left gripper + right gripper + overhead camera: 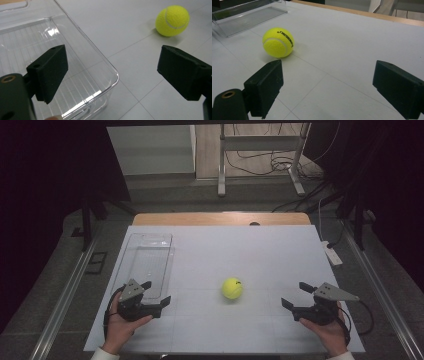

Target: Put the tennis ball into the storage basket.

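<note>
Left gripper (157, 294) jaws spread wide, nothing between them, touching nothing, hovering at the near corner of the clear tray (148, 251). Right gripper (295, 295) also wide apart and empty, well right of the tennis ball (232, 288). Ball sits on the white table (250, 255), between both grippers, right of tray.

Right gripper (327, 85): both black jaws rose from the bottom edge, set wide apart, with nothing between them. A yellow tennis ball (278, 42) rested on the white table surface (352, 45), just beyond the tip of the jaw at the left and apart from it; black lettering showed on the ball's upper side. A clear plastic tray (247, 18) lay farther off at the upper left. A wooden table edge (362, 12) ran along the top
</note>
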The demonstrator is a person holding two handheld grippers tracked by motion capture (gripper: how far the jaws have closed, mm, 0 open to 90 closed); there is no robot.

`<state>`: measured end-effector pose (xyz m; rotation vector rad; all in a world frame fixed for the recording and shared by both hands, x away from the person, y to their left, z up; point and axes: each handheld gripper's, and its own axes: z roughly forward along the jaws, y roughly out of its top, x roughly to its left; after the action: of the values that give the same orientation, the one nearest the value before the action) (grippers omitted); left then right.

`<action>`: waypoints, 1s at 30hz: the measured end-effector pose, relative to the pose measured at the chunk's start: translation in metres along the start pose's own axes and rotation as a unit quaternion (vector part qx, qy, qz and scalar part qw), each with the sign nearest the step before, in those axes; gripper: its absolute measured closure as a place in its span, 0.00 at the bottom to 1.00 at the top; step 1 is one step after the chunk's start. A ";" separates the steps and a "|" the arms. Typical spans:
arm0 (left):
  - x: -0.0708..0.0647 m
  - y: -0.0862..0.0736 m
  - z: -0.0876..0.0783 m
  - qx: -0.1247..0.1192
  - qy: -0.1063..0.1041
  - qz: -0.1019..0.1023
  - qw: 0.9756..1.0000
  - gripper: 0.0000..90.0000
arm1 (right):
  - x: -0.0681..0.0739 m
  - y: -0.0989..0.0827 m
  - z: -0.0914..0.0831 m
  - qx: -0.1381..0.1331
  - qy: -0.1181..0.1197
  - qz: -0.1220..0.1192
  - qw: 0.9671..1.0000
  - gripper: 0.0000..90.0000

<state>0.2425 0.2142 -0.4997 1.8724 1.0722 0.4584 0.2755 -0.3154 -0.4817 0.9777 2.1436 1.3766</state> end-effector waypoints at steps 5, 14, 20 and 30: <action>-0.001 0.000 0.000 -0.001 -0.001 -0.001 1.000 0.12 | 0.001 0.000 0.000 0.001 0.001 -0.002 1.000 0.11; -0.001 -0.001 -0.001 0.000 -0.003 0.003 1.000 0.12 | 0.003 0.000 0.001 0.005 0.003 -0.004 1.000 0.12; -0.002 0.000 0.000 -0.001 -0.005 0.002 1.000 0.12 | 0.003 -0.001 0.001 0.008 0.005 -0.003 1.000 0.12; -0.002 0.001 0.000 -0.001 -0.007 0.001 1.000 0.12 | 0.003 -0.002 0.002 0.013 0.004 -0.002 1.000 0.12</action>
<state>0.2417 0.2128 -0.4990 1.8734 1.0598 0.4460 0.2746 -0.3123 -0.4842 0.9773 2.1730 1.3565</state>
